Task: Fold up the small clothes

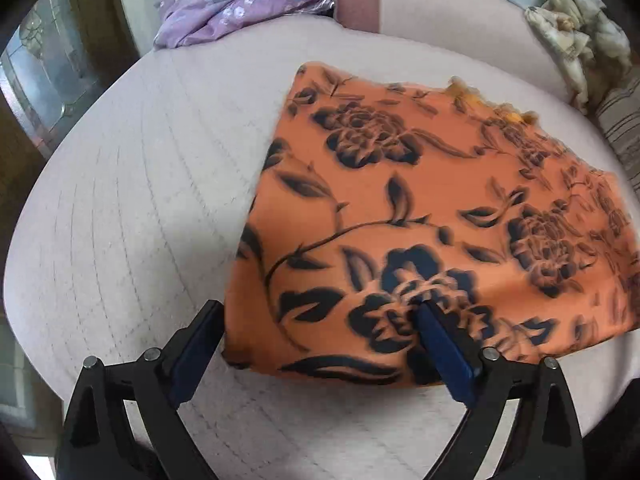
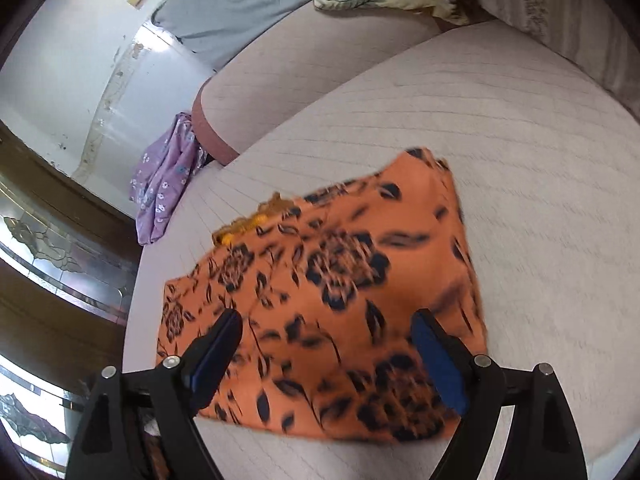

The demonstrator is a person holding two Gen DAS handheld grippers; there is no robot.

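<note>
An orange garment with dark floral print (image 1: 420, 216) lies folded flat on the pale quilted sofa seat (image 1: 128, 208). My left gripper (image 1: 320, 314) is open above its near left corner, the jaws wide apart and holding nothing. In the right wrist view the same orange garment (image 2: 344, 304) lies below my right gripper (image 2: 326, 326), which is open and empty over its near edge. An orange frilly trim (image 2: 256, 220) shows at the garment's far edge.
A purple flowered garment (image 1: 248, 0) lies bunched at the sofa's far end, also in the right wrist view (image 2: 164, 192). A cream patterned blanket (image 1: 576, 36) and a striped cushion (image 1: 620, 128) sit at the back right. A glass-panelled door (image 2: 48, 248) stands beside the sofa.
</note>
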